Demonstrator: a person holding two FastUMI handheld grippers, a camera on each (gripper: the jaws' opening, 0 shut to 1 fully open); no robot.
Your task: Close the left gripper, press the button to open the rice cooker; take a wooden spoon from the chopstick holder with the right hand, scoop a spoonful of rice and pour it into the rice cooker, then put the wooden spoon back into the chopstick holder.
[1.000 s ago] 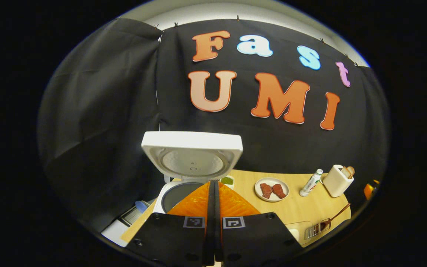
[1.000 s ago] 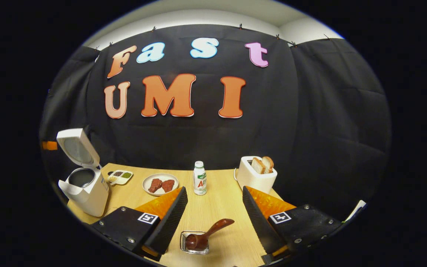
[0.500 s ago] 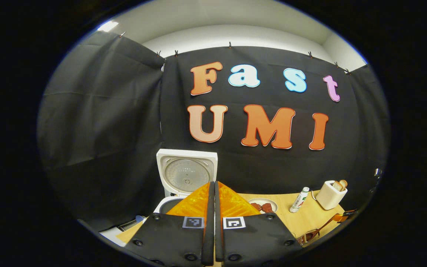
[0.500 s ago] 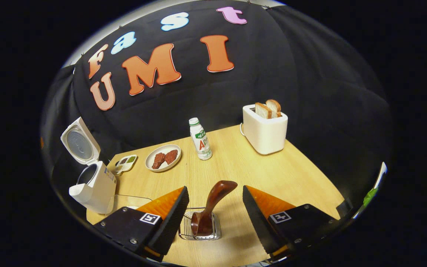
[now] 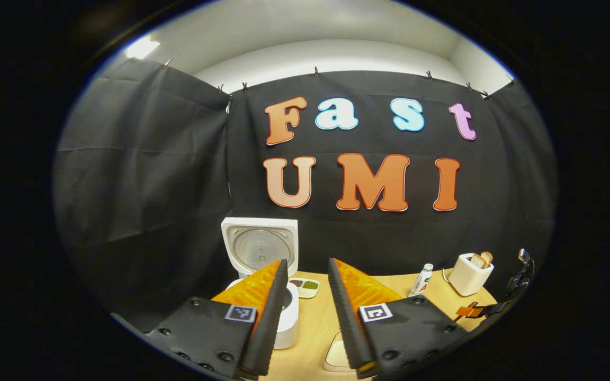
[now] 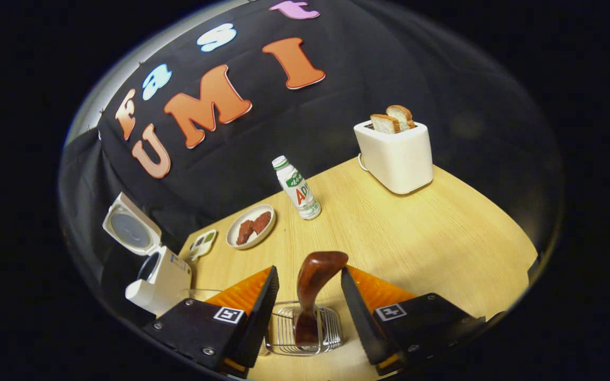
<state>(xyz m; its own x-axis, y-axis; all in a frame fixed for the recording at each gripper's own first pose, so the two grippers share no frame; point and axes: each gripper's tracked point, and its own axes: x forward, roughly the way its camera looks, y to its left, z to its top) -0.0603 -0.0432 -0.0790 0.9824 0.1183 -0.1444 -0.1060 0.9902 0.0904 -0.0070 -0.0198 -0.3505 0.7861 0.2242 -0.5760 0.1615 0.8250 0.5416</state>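
A: The right gripper (image 6: 309, 296) straddles the wooden spoon (image 6: 313, 286), its jaws spread wide with a gap on each side of the handle. It holds nothing yet. What could spoil the grab?

B: The handle leans out of the wire chopstick holder (image 6: 304, 330) at a tilt. I judge that if the jaws close off-centre, one pad would reach it first and push it sideways, or tip the light holder on the wooden table (image 6: 442, 227). A low grip could also catch the wire rim.

A: And the spoon itself?

B: Dark reddish-brown, glossy, with a broad rounded handle end standing up between the fingers and the bowl end down in the holder. That polished surface may slip under a weak squeeze.

A: The left gripper (image 5: 305, 312)?

B: Parted and empty, hovering in front of the white rice cooker (image 5: 286, 315), whose lid (image 5: 260, 248) stands upright and open. So the button step looks done.

A: Where's the cooker from the right gripper view?

B: Far left on the table, well apart from the spoon, so the loaded carry risks spilling rice.
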